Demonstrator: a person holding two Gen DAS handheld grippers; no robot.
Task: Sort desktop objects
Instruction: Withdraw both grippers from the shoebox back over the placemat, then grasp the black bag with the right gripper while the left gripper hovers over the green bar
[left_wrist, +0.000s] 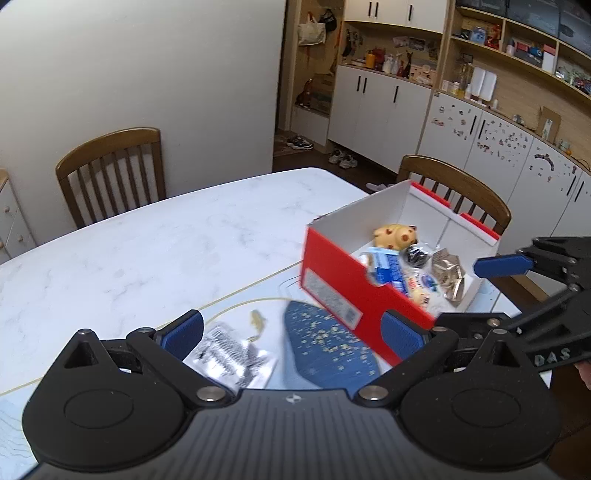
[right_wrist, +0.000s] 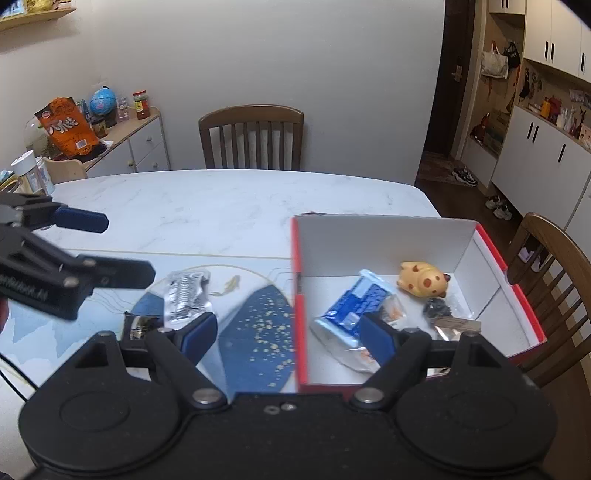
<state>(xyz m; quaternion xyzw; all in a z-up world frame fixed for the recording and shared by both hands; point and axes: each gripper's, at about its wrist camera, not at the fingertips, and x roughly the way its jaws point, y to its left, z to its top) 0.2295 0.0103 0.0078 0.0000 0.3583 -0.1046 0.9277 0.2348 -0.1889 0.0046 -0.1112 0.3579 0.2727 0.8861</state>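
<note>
Mid-sort: left gripper (left_wrist: 291, 328) & right gripper (right_wrist: 286, 334) both spread, empty; next, prob. silver packet (right_wrist: 184, 295) into red box (right_wrist: 297, 295).

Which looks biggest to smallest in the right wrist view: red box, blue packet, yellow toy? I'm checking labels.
1. red box
2. blue packet
3. yellow toy, though it lies farther from the camera

White wall (right_wrist: 258, 55), wood chairs (right_wrist: 251, 136), cabinets (left_wrist: 380, 99)
</note>
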